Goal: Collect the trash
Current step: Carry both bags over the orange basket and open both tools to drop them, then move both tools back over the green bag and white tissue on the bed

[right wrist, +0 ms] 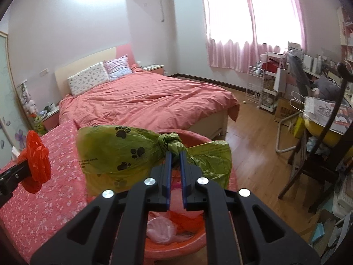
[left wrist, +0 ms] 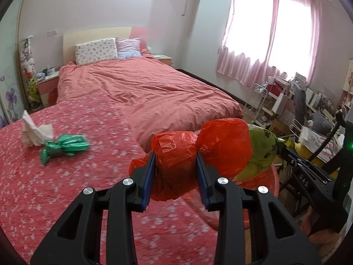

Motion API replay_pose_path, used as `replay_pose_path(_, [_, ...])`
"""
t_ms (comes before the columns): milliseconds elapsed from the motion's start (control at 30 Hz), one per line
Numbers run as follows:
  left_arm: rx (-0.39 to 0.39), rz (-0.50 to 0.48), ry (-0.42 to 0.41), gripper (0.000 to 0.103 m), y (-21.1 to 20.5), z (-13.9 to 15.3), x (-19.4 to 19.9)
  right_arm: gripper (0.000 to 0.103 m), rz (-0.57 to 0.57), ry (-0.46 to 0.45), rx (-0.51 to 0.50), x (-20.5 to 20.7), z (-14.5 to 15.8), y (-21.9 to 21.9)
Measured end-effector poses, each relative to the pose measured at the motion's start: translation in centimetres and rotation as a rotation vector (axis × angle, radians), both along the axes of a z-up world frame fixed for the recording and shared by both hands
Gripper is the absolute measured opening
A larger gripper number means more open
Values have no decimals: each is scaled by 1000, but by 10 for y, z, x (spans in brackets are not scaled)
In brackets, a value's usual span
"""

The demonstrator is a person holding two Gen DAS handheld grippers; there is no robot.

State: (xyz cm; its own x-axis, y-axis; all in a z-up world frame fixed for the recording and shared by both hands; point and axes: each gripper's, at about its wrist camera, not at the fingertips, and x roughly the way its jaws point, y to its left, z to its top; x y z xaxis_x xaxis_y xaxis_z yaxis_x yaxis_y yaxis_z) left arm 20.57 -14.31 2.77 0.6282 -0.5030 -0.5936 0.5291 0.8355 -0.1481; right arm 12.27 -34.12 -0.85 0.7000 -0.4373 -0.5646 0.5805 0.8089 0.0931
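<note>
We look along each gripper's fingers from close above the foot of the bed (left wrist: 136,92), facing its headboard; both views share the bed (right wrist: 143,103) and curtained window (left wrist: 271,28).

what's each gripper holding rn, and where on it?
Left gripper: red bag, clamped across its middle. Right gripper: green bag, pinched at its knot.

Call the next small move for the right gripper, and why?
Probably open the right gripper and let go. It is pinched on the knot of the green paw-print bag, which hangs right over the pink bin, where other trash already lies. The left gripper, shut on the red bag, looks next in line beside the bin.
</note>
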Motion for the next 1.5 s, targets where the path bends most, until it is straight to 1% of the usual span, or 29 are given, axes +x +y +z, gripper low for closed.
replay_pose_path(200, [-5, -48, 10, 35, -28, -3, -4, 9, -50, -7, 17, -7, -5, -18])
replay_pose_path(500, [-2, -94, 31, 35, -58, -11, -6, 9, -68, -16, 39, -8, -10, -31])
replay_pose_path(733, [2, -109, 56, 36, -68, -18, -4, 9, -52, -31, 57, -6, -12, -37])
replay_pose_path(867, [7, -118, 74, 36, -73, -22, -2, 10, -32, -40, 84, -5, -14, -42])
replay_pose_path(933, [14, -120, 83, 37, -74, -24, -2, 13, -16, -45, 103, -4, -16, -43])
replay_pose_path(1000, [21, -120, 91, 42, -74, -26, 0, 13, -4, -48, 121, -3, -18, -44])
replay_pose_path(1033, [22, -119, 93, 45, -72, -27, 0, 15, 3, -49, 128, -3, -19, -45])
replay_pose_path(1067, [27, -116, 94, 47, -71, -28, 1, 20, 6, -48, 130, -2, -20, -46])
replay_pose_path(1100, [30, -112, 95, 52, -70, -30, 1, 23, 8, -48, 129, -2, -20, -45])
replay_pose_path(1133, [35, -107, 96, 55, -68, -31, 2, 29, 10, -48, 128, -2, -21, -45])
replay_pose_path(1333, [52, -61, 99, 62, -55, -34, 8, 50, 10, -52, 113, -3, -21, -41])
replay_pose_path(1367, [53, -50, 97, 62, -51, -34, 9, 53, 10, -52, 106, -4, -19, -40])
replay_pose_path(1500, [64, -17, 86, 64, -36, -34, 13, 57, 23, -47, 85, -1, -16, -33])
